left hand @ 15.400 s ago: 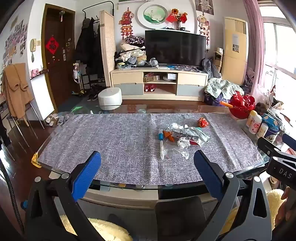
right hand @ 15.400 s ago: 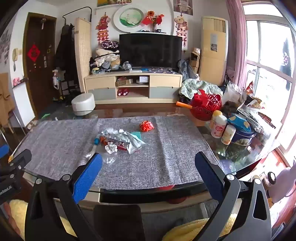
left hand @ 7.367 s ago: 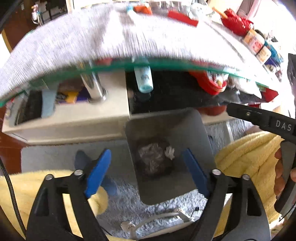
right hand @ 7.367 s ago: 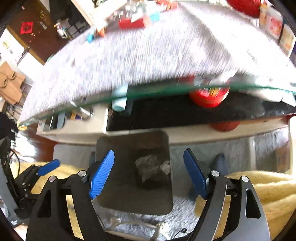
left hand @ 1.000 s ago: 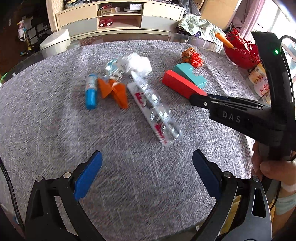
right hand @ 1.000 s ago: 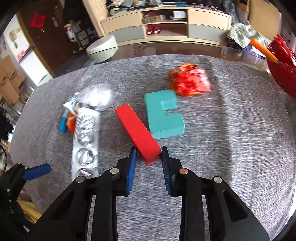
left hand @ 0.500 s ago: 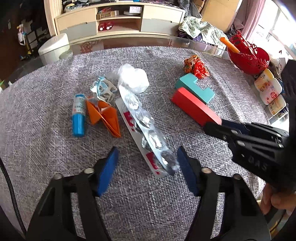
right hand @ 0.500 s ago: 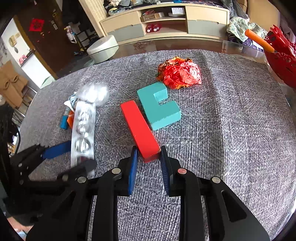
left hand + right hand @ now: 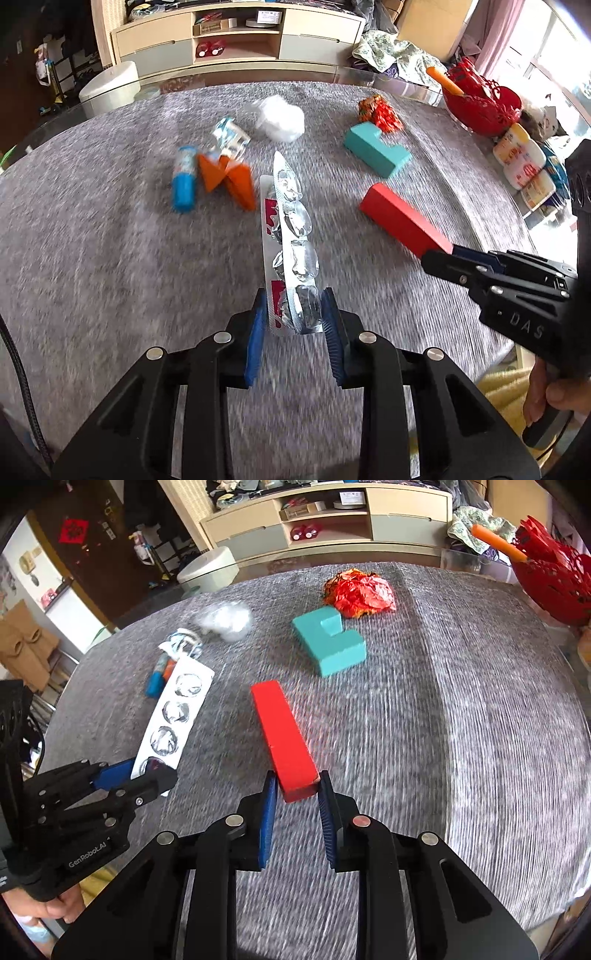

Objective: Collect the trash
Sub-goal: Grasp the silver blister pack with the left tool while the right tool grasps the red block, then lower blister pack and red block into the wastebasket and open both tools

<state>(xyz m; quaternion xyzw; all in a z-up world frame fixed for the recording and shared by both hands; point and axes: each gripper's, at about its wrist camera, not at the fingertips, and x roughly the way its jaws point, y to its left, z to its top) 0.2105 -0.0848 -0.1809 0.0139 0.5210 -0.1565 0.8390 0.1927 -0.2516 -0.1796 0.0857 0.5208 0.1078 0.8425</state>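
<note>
Gripping is the step in hand: the left tool (image 9: 293, 314) clamps the near end of one blister pack (image 9: 290, 243), the right tool (image 9: 295, 794) pinches one red block (image 9: 282, 734), both just over the desk (image 9: 461, 720). Next, probably, lifting both clear. Left lying: one blue tube (image 9: 184, 179), one orange piece (image 9: 231, 179), one white wad (image 9: 280, 117), one teal block (image 9: 376, 149), one red wrapper (image 9: 378, 109).

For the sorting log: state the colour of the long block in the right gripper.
Red; the long rectangular block shows best in the right wrist view.
</note>
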